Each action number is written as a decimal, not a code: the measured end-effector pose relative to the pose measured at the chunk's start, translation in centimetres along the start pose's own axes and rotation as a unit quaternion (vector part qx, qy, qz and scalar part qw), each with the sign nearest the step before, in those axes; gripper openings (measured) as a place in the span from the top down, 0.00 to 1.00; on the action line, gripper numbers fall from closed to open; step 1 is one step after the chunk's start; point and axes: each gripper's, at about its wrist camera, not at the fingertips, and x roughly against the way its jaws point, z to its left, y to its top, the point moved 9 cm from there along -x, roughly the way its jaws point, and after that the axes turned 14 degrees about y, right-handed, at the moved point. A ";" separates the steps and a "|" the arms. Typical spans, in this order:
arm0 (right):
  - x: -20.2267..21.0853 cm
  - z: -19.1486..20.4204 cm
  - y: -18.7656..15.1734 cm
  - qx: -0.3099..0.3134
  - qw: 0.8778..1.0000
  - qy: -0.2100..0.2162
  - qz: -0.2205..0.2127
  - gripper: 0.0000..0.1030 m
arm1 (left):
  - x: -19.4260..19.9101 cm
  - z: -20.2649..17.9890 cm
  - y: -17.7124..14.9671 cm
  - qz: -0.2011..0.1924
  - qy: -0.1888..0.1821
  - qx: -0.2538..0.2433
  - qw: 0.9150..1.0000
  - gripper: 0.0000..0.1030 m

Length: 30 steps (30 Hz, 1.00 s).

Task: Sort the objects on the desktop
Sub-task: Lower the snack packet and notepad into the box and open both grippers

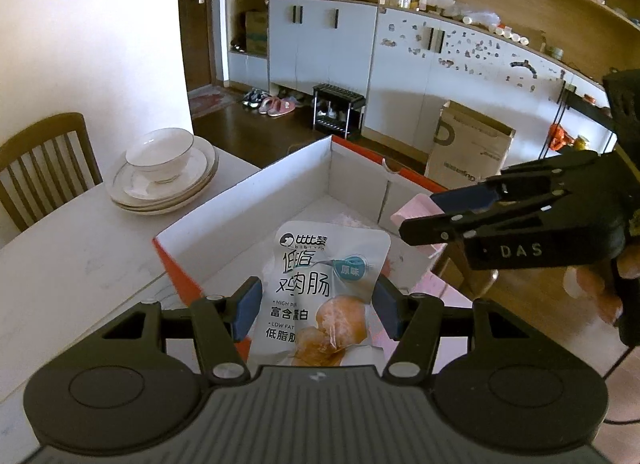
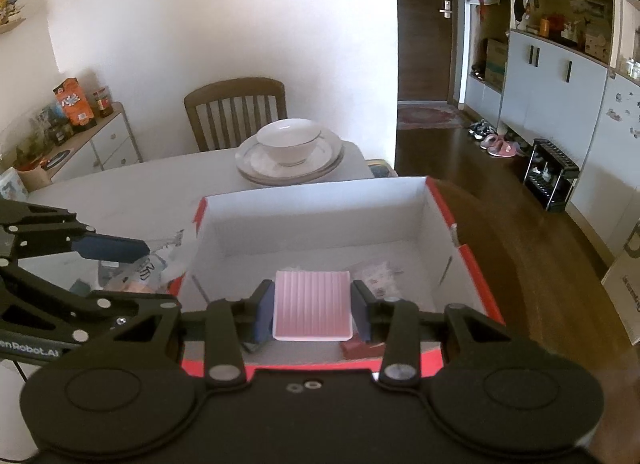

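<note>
My left gripper (image 1: 316, 304) is shut on a white snack pouch (image 1: 320, 288) with Chinese print and holds it over the near corner of the white cardboard box (image 1: 280, 172) with red outer sides. My right gripper (image 2: 313, 306) is shut on a pink ribbed tray (image 2: 312, 304) and holds it above the inside of the same box (image 2: 312, 204). The right gripper also shows in the left wrist view (image 1: 440, 220), with the pink tray (image 1: 414, 208) in its fingers. The left gripper shows in the right wrist view (image 2: 116, 254), with the pouch (image 2: 148, 270) beside the box's left wall.
A white bowl (image 1: 158, 156) sits on stacked plates (image 1: 160, 192) at the far end of the white table (image 1: 60, 264). A wooden chair (image 2: 236, 112) stands behind it. Small packets (image 2: 376, 272) lie on the box floor. A paper bag (image 1: 468, 148) stands on the floor.
</note>
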 end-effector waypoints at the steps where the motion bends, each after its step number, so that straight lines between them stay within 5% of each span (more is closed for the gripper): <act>1: -0.1 -0.4 0.1 0.000 1.000 -0.001 0.000 0.61 | -0.5 -0.2 0.2 0.002 0.002 0.000 1.000 0.43; 30: -7.1 -4.5 -2.2 0.056 0.994 -0.002 0.093 0.61 | -12.7 0.2 2.6 0.101 0.054 0.015 0.993 0.43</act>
